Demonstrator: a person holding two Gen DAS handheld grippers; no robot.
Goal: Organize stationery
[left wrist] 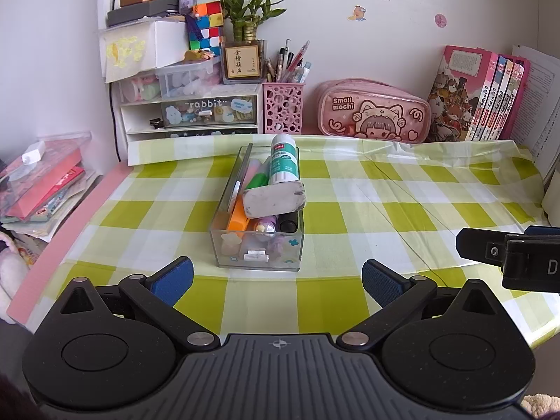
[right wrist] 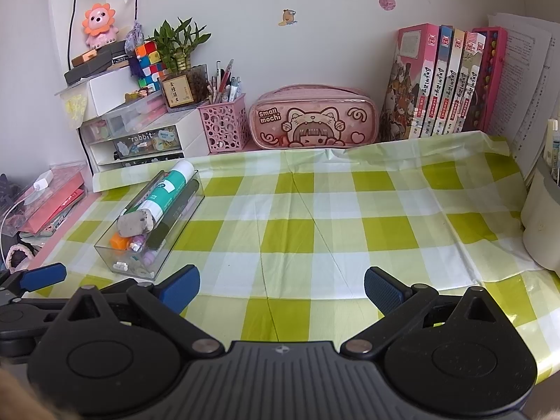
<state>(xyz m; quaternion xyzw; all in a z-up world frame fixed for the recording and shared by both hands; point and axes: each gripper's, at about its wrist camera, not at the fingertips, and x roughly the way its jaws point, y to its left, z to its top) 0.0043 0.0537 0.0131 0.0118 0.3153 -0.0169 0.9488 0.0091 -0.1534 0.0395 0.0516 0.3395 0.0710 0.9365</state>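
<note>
So the clear plastic tray [left wrist: 224,241] sits toward the left side of the table [left wrist: 385,210], on the green-and-white checked cloth, long side running to the back edge; it's stuffed full: a white glue stick [left wrist: 284,161] with a green label lies on top, a grubby grey eraser [left wrist: 274,200] is tilted across the pile, and under that there's an orange marker [left wrist: 236,220], a black marker [left wrist: 288,221] and some purple bits; left gripper [left wrist: 278,280] hovers just in front of the tray, jaws spread wide, holding nothing; right gripper [right wrist: 281,288] is over the bare cloth near the front edge, also wide apart and empty.
</note>
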